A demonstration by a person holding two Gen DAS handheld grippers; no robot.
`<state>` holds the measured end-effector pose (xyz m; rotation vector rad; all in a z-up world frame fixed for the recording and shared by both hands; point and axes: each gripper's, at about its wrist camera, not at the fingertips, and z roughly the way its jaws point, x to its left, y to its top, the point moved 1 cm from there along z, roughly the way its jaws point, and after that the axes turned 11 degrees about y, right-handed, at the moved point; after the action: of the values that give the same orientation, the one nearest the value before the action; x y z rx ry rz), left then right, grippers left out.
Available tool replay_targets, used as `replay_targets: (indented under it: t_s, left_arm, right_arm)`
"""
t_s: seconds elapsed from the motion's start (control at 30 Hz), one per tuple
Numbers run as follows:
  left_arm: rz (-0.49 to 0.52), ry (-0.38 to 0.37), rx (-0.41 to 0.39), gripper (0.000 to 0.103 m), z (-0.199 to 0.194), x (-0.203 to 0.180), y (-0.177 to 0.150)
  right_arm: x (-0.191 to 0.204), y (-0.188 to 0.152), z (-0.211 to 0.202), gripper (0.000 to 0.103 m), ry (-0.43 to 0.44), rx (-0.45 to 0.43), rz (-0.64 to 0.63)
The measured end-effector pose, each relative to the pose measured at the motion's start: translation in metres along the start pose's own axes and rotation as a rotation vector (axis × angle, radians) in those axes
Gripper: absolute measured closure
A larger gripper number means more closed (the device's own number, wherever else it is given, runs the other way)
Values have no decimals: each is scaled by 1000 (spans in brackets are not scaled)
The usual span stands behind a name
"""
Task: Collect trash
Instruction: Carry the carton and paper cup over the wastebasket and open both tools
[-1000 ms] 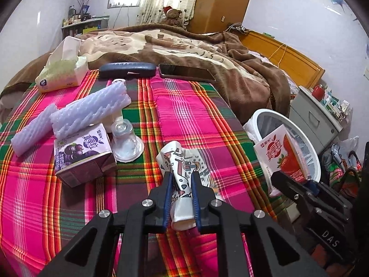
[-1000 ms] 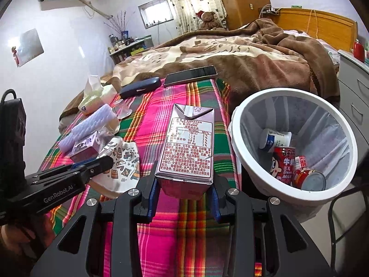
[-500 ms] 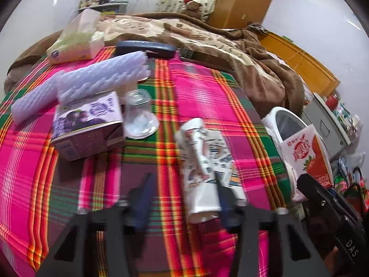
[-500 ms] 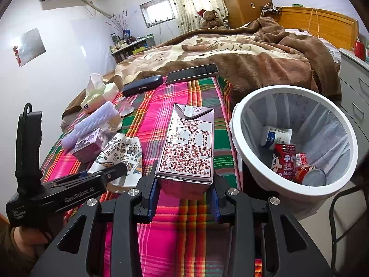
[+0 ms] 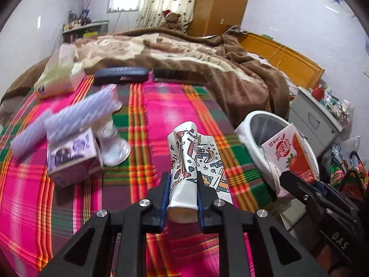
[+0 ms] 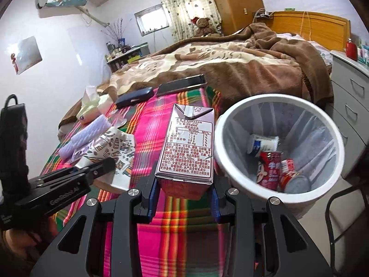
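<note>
A crushed paper cup (image 5: 184,152) with a cartoon print sits between the pads of my left gripper (image 5: 182,180), whose jaws are closing tight on it, just above the plaid bedspread. The same cup (image 6: 113,147) shows beside the left gripper (image 6: 101,166) in the right wrist view. My right gripper (image 6: 183,184) is shut on a lilac milk carton (image 6: 186,143), held upright beside the rim of the white trash bin (image 6: 276,101). From the left wrist view the carton's red strawberry face (image 5: 289,152) shows in front of the bin (image 5: 253,120).
On the bedspread lie a small purple carton (image 5: 69,159), a clear plastic cup (image 5: 114,147), foam rolls (image 5: 80,113), a tissue pack (image 5: 60,78), a dark case (image 5: 122,75) and a phone (image 5: 175,76). The bin holds red cans (image 6: 269,168). A grey drawer cabinet (image 5: 316,120) stands behind it.
Half a second ago my left gripper stood open around the cup lying on the bedspread; now it is shut on the cup again. The right gripper and carton have kept still.
</note>
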<state>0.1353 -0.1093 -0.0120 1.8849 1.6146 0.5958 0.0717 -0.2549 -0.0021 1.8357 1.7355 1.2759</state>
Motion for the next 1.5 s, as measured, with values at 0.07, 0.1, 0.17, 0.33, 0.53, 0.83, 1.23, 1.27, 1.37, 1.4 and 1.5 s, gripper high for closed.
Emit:
replay_targets:
  t_s: [0.07,0.1,0.17,0.33,0.53,0.83,1.23,1.27,1.37,1.4,1.5]
  left_arm:
    - [16,-11,-19,83,-5,-9,7]
    - [25,-18,-29,83,-8,-14,10]
    - [38,-32,-48,83,-11,-23,15]
    - [88,-81,-72,83,-13,-51,27]
    - [154,-138,-84,83,-9,-91,37]
    - [215,-205,-50,83,12,-140,44]
    - [245,-214,-6,83,42,-167,47]
    - [238,-207,1,81,44,-166,47]
    - [228,-196,-8,54,43,-161,47]
    - [218,-200,-8,46,43,-159,48]
    - [195,-208,-4,46,42,-151,50]
  right_arm:
    - [-7,4,-6,66,-16,-16,6]
    - [-10,6,-9,66,-23,-24,7]
    - [-19,10,-16,66,-40,-40,13]
    - [-41,20,-30,66,-95,-63,28]
    - [-60,24,-34,66,-138,-60,49]
    - [-94,25,-33,66,-205,-26,104]
    - [-118,22,-20,66,-251,64,139]
    - [-119,21,-21,65,-250,62,142]
    - [-119,20,-23,57,-254,63,153]
    - [-118,20,-24,51,-255,60,152]
    - [-117,20,-27,43,-254,50,151]
